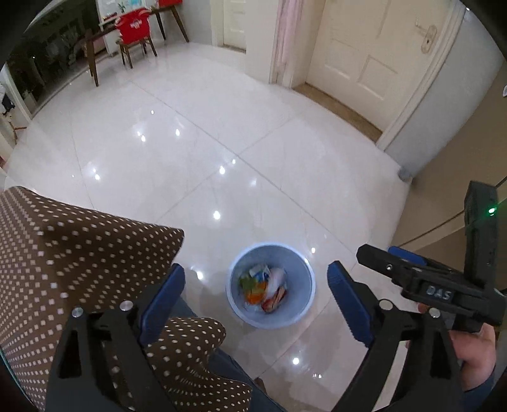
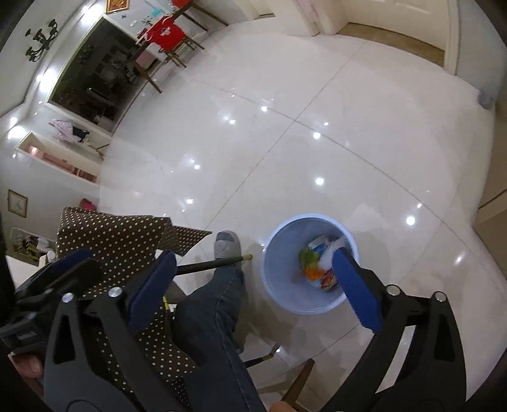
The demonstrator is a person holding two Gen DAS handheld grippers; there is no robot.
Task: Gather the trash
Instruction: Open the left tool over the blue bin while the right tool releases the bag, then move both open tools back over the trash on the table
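A pale blue waste bin [image 1: 236, 304] stands on the white tiled floor, with colourful wrappers and white paper [image 1: 264, 286] lying inside. It also shows in the right wrist view [image 2: 279, 253], with the trash [image 2: 317, 264] in it. My left gripper [image 1: 255, 302] is open and empty, held high above the bin. My right gripper [image 2: 253, 275] is open and empty, also above the bin, with its right finger [image 2: 355, 285] over the bin's opening. The right gripper appears in the left wrist view [image 1: 385, 261] at the right.
A table with a brown dotted cloth [image 1: 79, 253] is at the left. The person's jeans leg and grey sock [image 2: 226, 245] reach beside the bin. A black table leg [image 2: 212, 263] slants by the foot. Red-covered chairs [image 1: 134, 27] and doors [image 1: 370, 54] are far off.
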